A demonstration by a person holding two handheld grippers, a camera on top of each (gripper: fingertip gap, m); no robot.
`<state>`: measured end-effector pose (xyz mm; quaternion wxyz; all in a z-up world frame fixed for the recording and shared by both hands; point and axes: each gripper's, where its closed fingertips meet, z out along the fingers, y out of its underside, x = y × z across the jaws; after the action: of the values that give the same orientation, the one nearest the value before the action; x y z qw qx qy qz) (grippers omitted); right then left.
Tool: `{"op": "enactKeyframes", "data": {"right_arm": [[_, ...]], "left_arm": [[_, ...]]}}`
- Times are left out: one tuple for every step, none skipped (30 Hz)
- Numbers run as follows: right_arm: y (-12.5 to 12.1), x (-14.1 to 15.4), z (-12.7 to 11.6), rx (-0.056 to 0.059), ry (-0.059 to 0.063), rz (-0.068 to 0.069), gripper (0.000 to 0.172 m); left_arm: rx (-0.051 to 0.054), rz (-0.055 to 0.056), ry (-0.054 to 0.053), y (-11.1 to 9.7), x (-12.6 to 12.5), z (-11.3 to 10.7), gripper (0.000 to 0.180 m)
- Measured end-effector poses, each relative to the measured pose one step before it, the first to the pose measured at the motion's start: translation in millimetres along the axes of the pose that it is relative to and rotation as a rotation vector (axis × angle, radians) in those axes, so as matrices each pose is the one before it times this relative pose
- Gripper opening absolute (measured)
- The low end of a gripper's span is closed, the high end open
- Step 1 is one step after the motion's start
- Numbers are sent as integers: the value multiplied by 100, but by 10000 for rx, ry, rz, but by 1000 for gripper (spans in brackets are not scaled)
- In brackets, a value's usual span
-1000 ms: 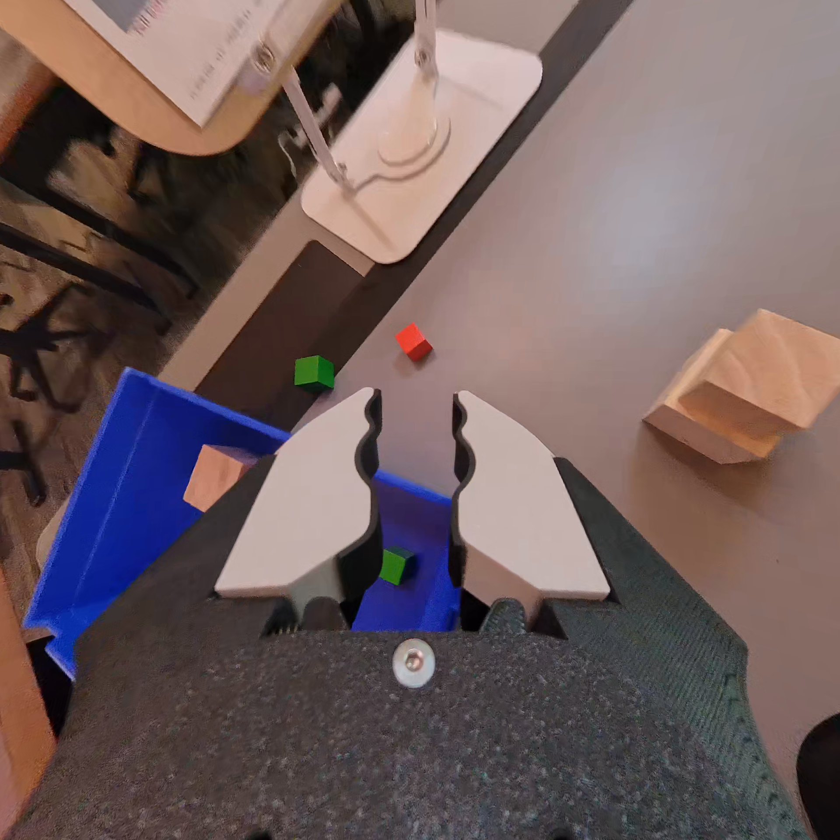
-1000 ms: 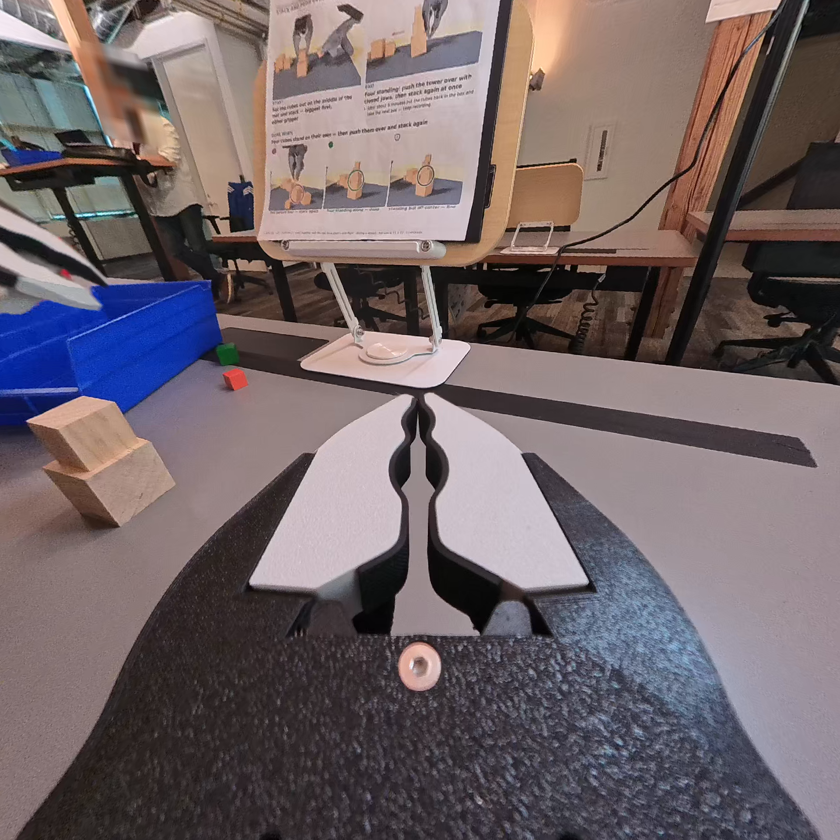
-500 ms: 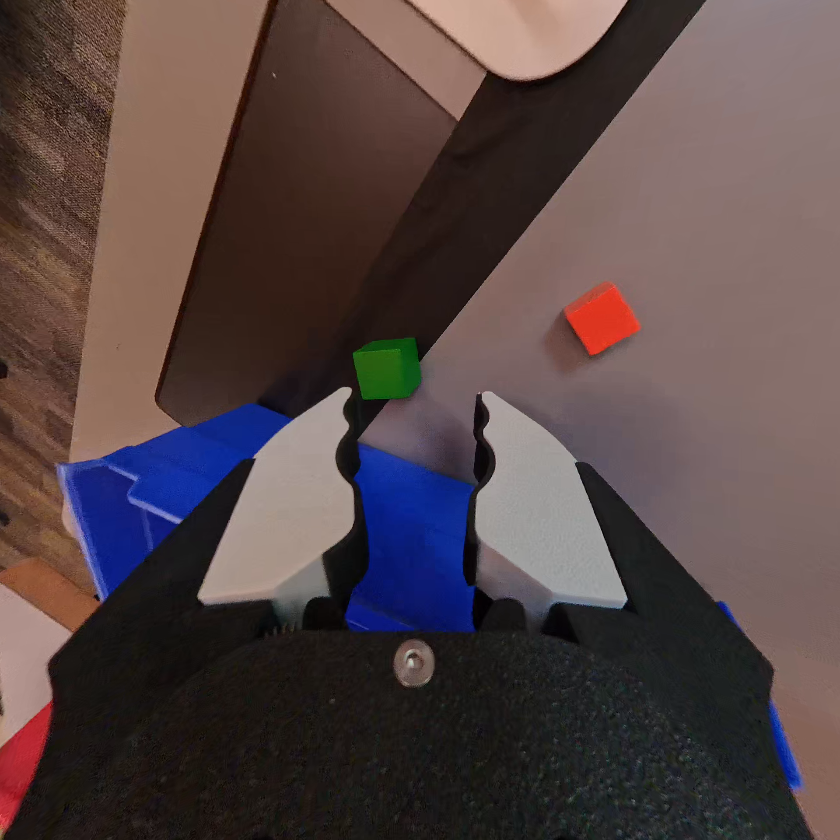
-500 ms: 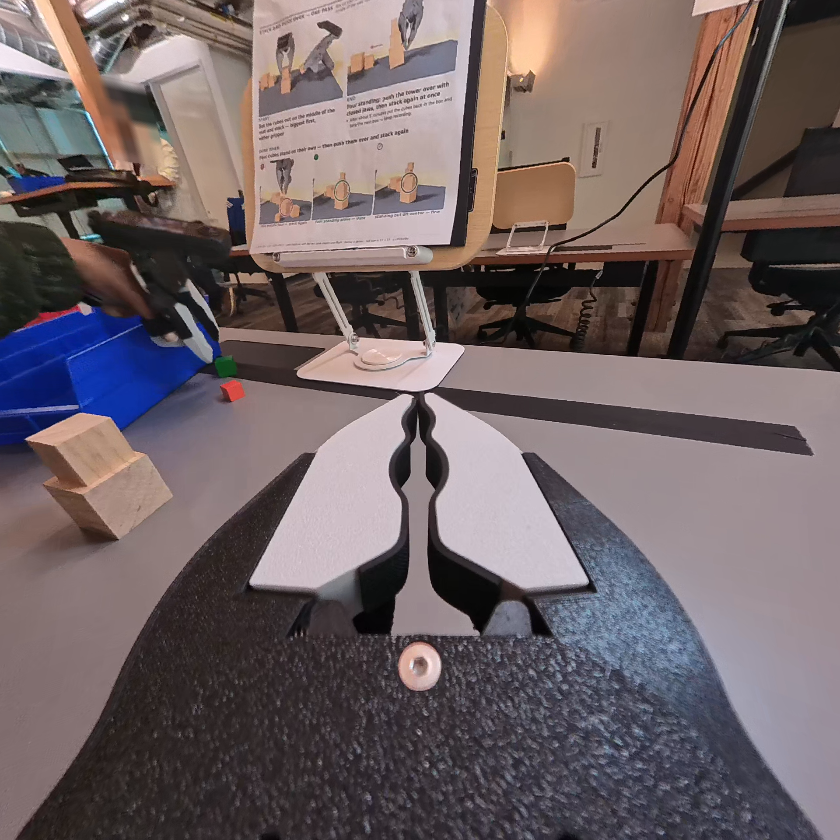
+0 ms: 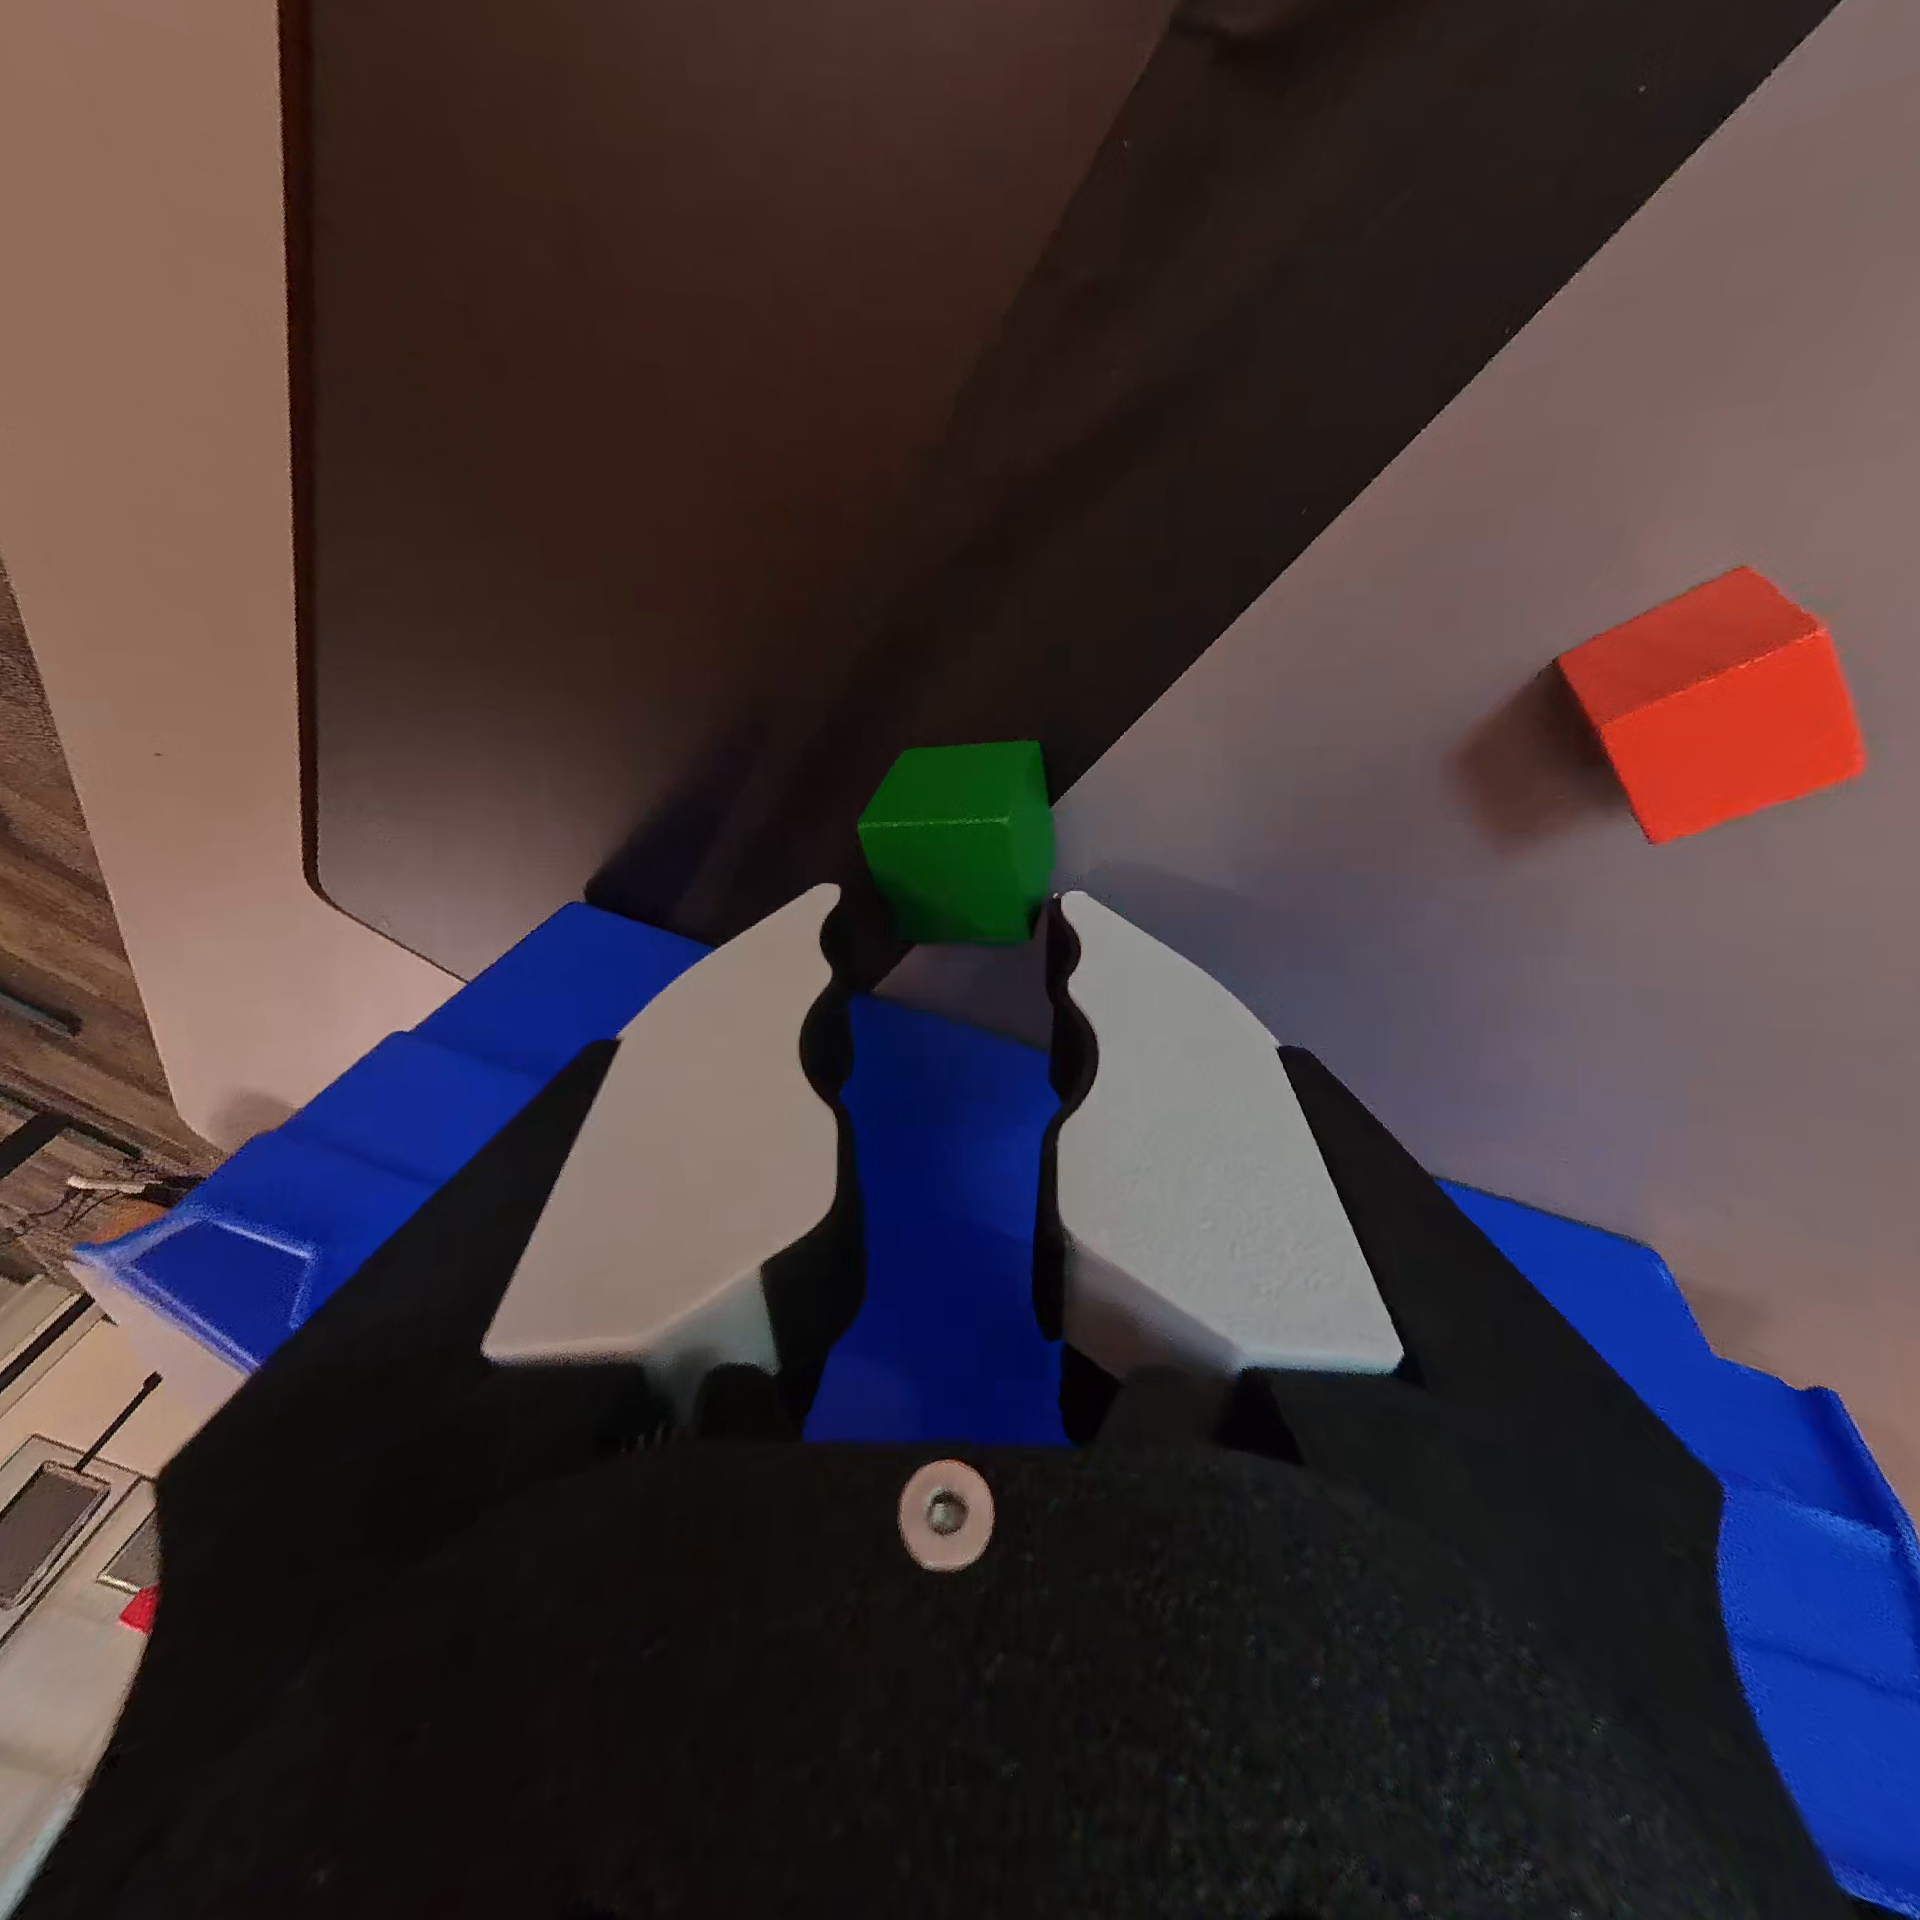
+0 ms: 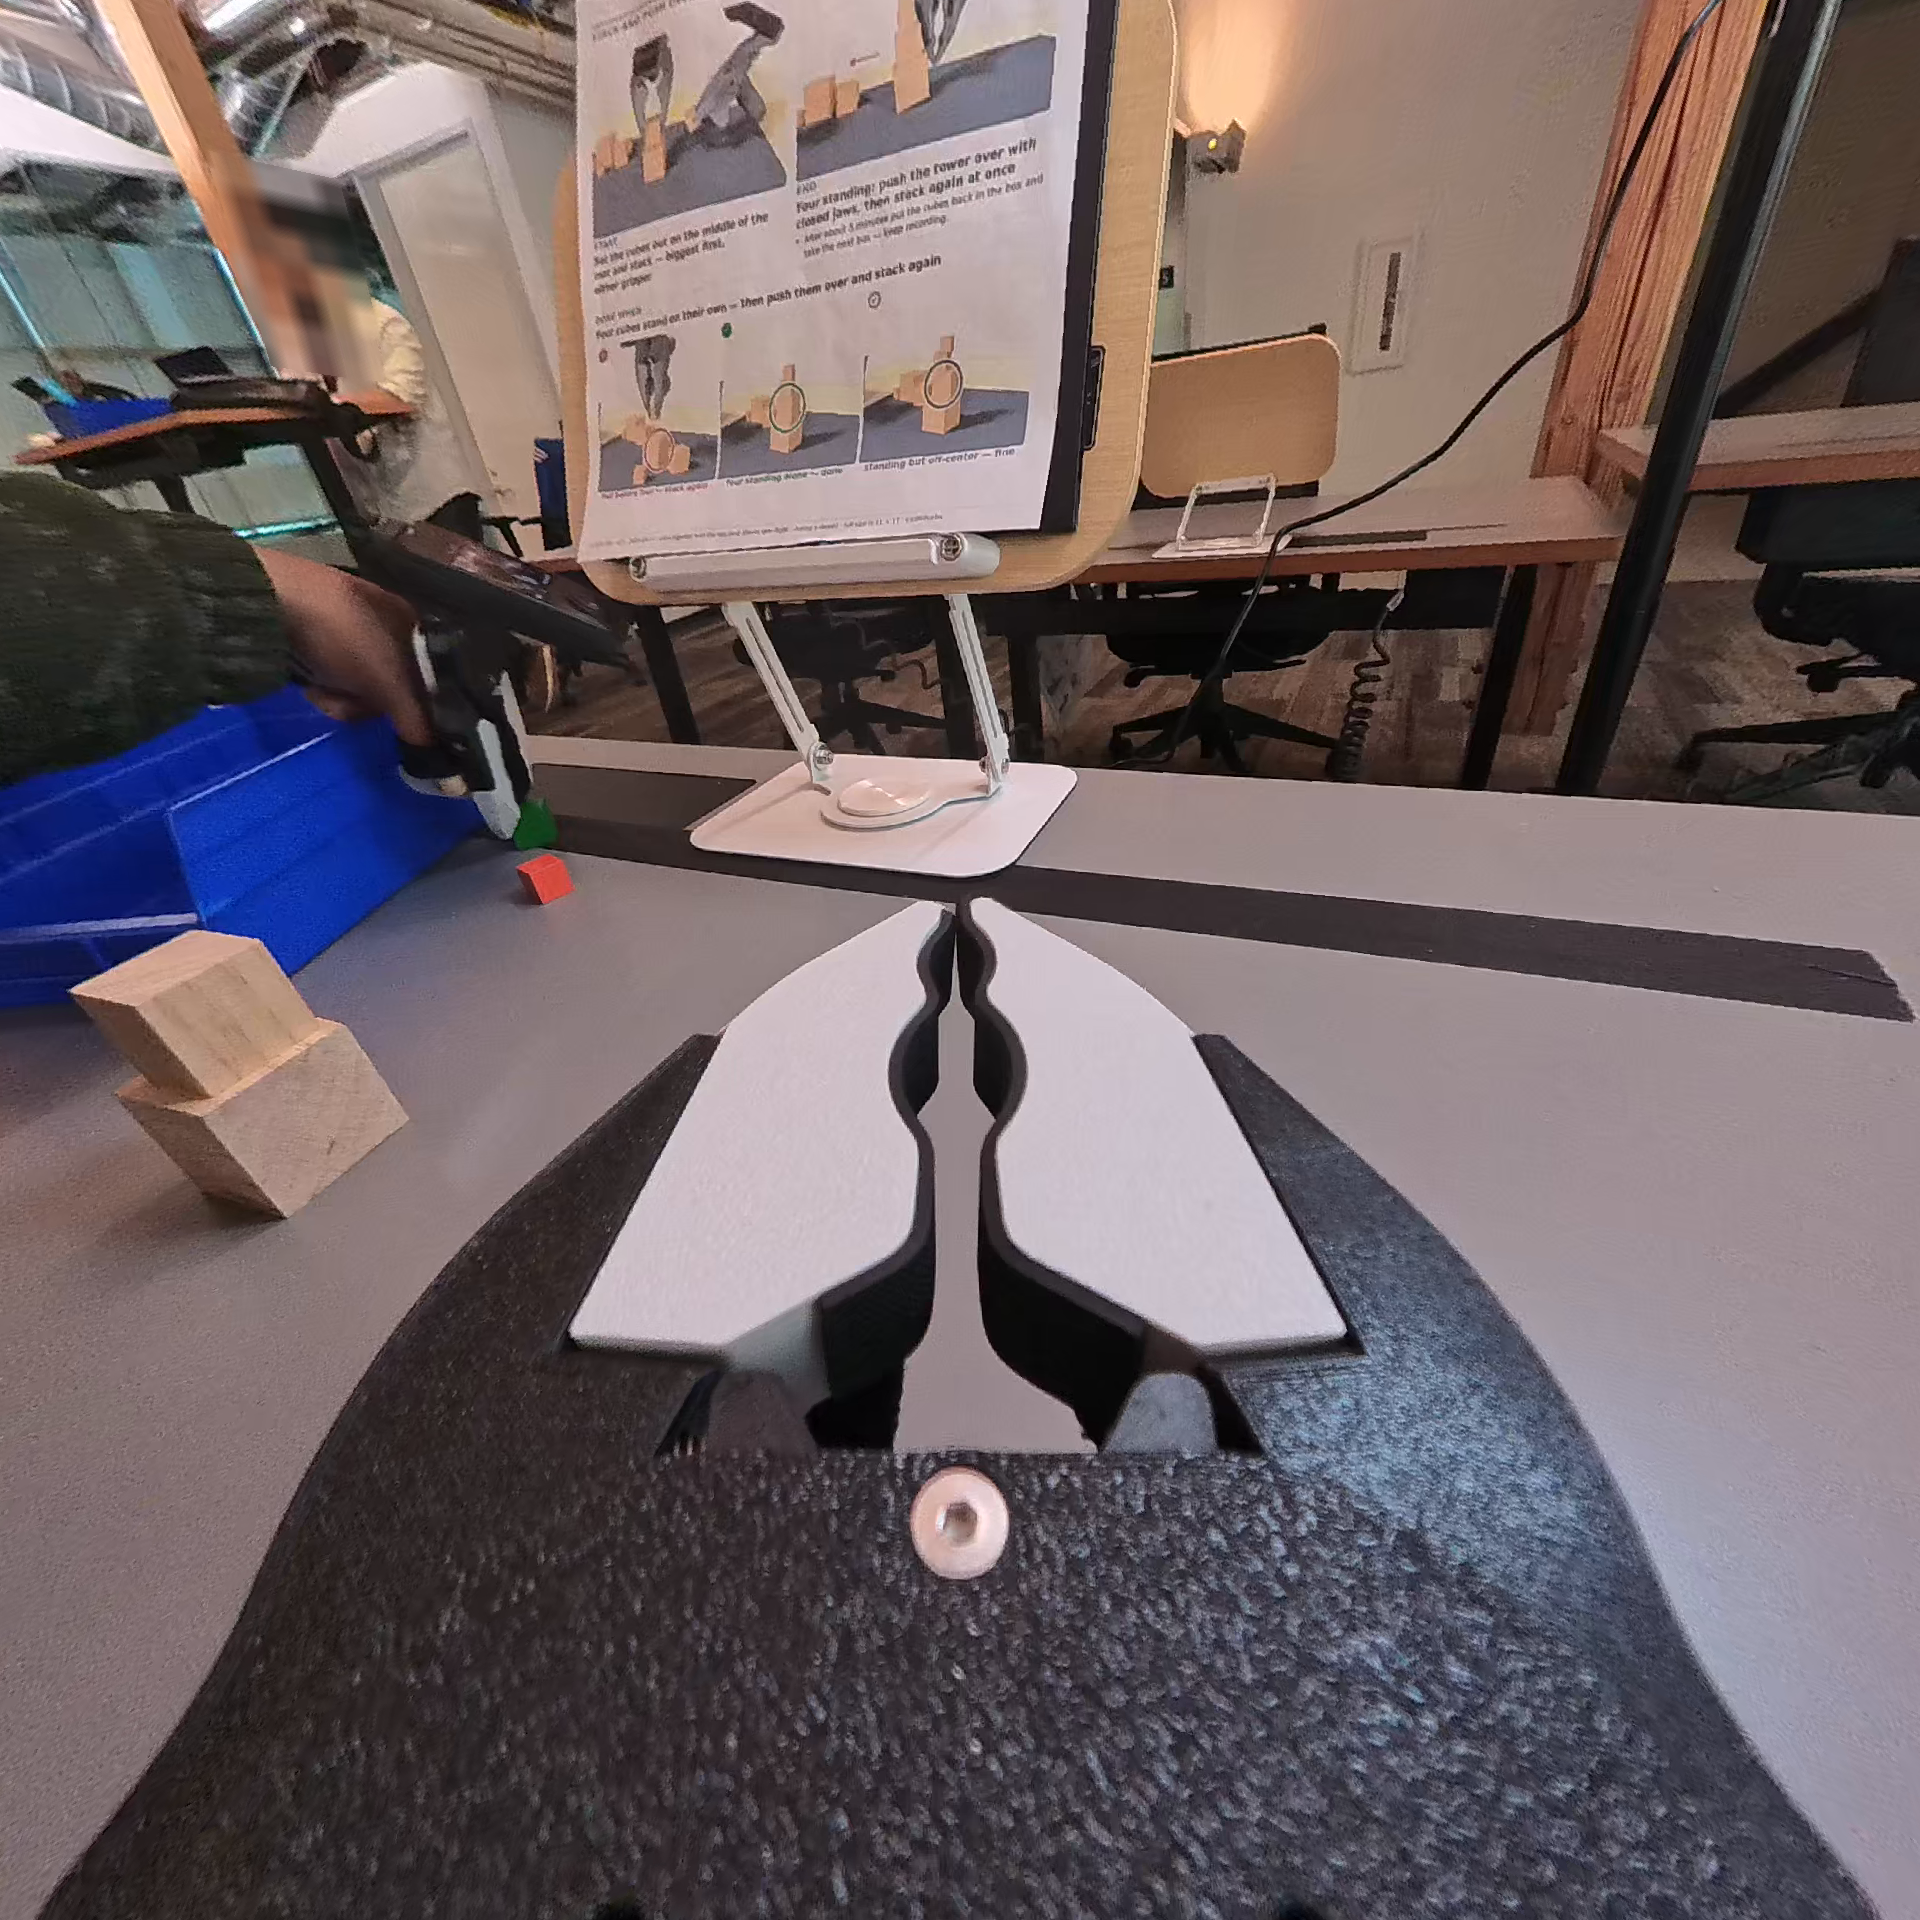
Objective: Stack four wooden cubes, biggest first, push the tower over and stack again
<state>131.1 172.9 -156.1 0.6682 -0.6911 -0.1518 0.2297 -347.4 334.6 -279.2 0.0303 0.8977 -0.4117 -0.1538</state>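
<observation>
Just below and behind my left gripper point(image 5: 940, 914) sits the blue plastic bin point(image 5: 416, 1122). Ahead of its parted, empty jaws stands the small green wooden cube point(image 5: 956, 842), right fingertip point(image 5: 1081, 925) almost touching it; the small red wooden cube point(image 5: 1714, 707) lies off right. My right gripper point(image 6: 956, 920) rests pressed together, holding nothing.
</observation>
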Motion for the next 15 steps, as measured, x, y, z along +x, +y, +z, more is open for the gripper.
{"op": "enactKeyframes", "data": {"right_arm": [[45, -25, 36, -12, -20, 10, 0], [42, -48, 30, -16, -26, 9, 0], [64, -53, 43, -25, -27, -1, 0], [45, -44, 4, -24, -17, -15, 0], [1, -15, -11, -6, -2, -23, 0], [-40, 0, -36, 17, 7, -15, 0], [-60, 11, -31, 22, -3, -1, 0], [-38, 12, -27, 11, -11, 12, 0], [-23, 14, -7, 0, -6, 9, 0], [5, 21, -8, -4, 7, -6, 0], [22, 34, -13, -10, 11, -14, 0], [6, 22, -1, -6, 4, -4, 0], [-9, 6, -4, -3, -6, 10, 0], [-57, 1, -38, 12, -4, 10, 0], [-109, -16, -45, 38, -6, 6, 0]], "left_arm": [[-66, 35, -26, -71, 7, 32, 33], [-125, 43, -68, 9, -37, 78, 33], [-127, 74, -63, 20, -10, 66, 32], [-54, 31, -52, -95, -8, 49, 32], [0, -9, -7, -130, 17, 17, 31], [3, -22, -35, -121, -19, 36, 31], [29, 8, -21, -163, 22, 29, 30], [37, 10, -14, -177, 70, 0, 30], [75, -55, -31, -235, 63, 46, 30], [-25, 40, -126, -30, -29, 15, 31], [36, 123, -168, -18, -24, -57, 30], [142, 113, -49, -82, 209, -142, 30], [179, 52, 53, -51, 392, -296, 30], [230, 117, -51, -33, 366, -528, 30], [310, 262, -85, -39, 470, -765, 30]]}}
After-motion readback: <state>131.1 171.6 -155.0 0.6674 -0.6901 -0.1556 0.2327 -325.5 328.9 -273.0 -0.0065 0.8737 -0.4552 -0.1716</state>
